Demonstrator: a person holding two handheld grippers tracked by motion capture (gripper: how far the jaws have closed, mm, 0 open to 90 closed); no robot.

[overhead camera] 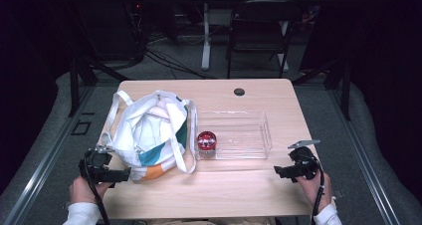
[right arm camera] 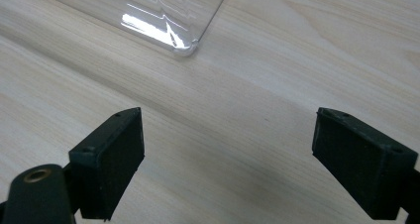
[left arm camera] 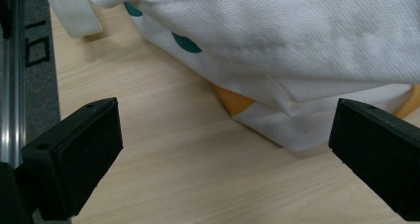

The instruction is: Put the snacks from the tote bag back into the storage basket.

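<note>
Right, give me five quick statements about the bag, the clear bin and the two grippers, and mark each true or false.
1. The red round object sits inside the clear bin. True.
2. The tote bag lies to the right of the bin. False: it lies to its left.
3. The left gripper is clamped on the bag. False: its jaws stand wide apart, short of the bag.
4. The right gripper is open over bare table. True.
5. The red object is at the bin's right end. False: the left end.

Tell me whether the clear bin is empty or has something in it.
Not empty. The high view shows the clear bin holding one red round item at its left end; the rest of it looks bare.
</note>
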